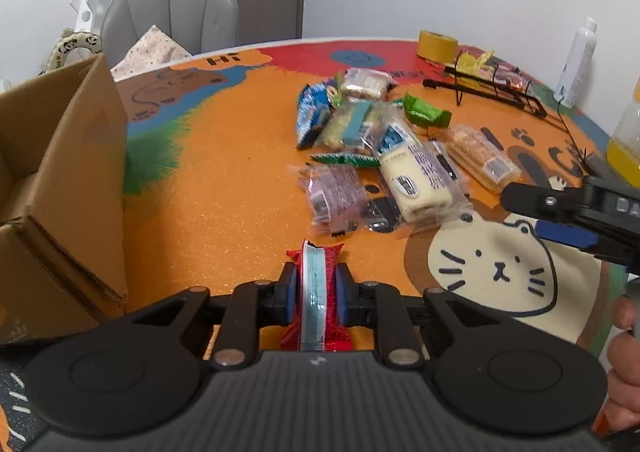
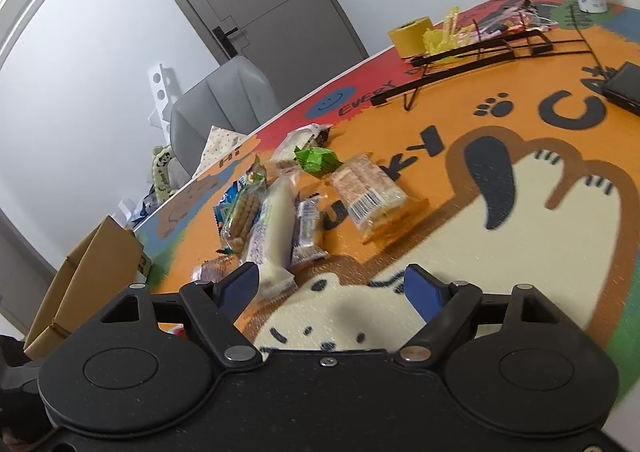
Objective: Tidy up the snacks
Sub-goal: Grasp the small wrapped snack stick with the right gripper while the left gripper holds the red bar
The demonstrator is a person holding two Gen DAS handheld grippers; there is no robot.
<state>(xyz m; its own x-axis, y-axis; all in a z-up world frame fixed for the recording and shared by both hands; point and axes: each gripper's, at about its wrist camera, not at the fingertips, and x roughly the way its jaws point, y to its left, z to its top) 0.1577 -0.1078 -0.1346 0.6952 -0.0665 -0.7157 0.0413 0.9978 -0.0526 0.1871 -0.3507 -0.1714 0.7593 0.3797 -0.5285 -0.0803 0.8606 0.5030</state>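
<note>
1. Left gripper: jaws closed on a red snack packet with a pale blue stripe. The packet runs lengthwise between the two blue pads, which press on its long sides; its crimped far end juts out beyond the fingertips, and its near end reaches back to the gripper body.
2. The held packet sits just above the orange table mat, near the pile of snacks but apart from it.
3. Right gripper: jaws spread wide, nothing between the pads. It hangs over the cream cat drawing on the mat; its left pad lies just in front of the end of a long white packet at the near edge of the pile. Whether the two touch cannot be told.
4. In the left wrist view the right gripper enters from the right edge, with part of a hand below it.
5. Cardboard box: stands open at the left edge of the table, well apart from the pile.
6. Far side of the table: a yellow tape roll beside a black wire rack holding further packets, and a white bottle beyond it.
</note>
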